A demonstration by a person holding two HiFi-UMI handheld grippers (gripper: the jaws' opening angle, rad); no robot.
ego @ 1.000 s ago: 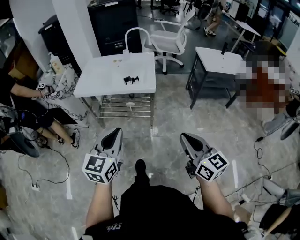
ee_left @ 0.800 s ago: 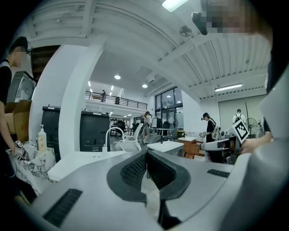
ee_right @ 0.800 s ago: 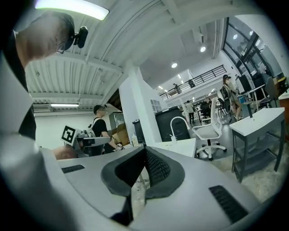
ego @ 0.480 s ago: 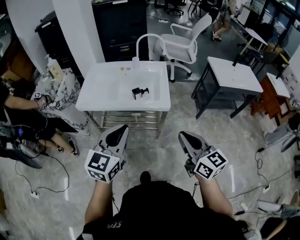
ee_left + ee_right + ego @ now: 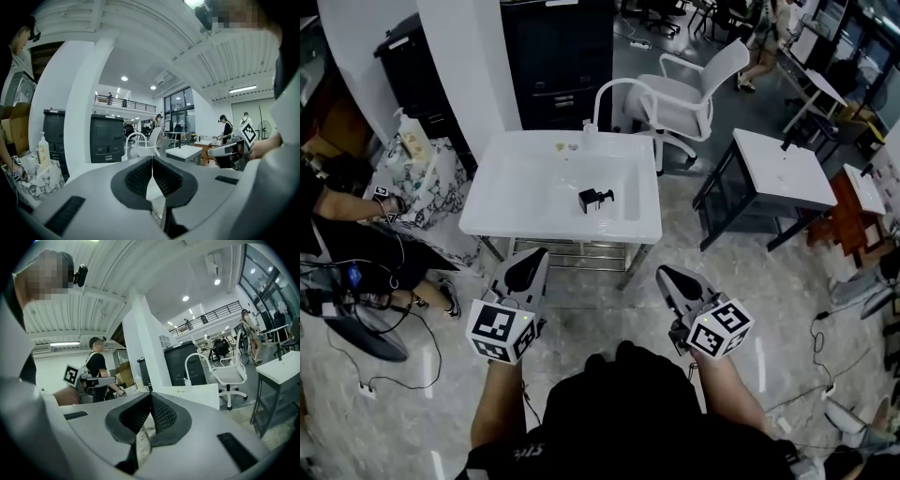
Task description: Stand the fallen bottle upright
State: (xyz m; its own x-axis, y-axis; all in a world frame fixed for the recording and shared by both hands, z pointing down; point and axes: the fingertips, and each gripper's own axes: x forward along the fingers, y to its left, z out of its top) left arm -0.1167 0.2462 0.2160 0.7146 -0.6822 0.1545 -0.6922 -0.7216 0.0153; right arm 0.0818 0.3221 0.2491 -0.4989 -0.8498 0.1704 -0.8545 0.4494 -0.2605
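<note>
The left claw and right claw are clenched, empty. Ahead, a table holds a clamp; a tiny clear item beyond it is unidentifiable.

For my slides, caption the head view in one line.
Shut and empty, the left gripper and right gripper point toward a white table bearing a small black object.

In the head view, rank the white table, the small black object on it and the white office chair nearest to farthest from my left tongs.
1. White table, directly ahead of the left tongs.
2. Small black object, on the tabletop, right of centre.
3. White office chair, beyond the table's far right corner.
</note>
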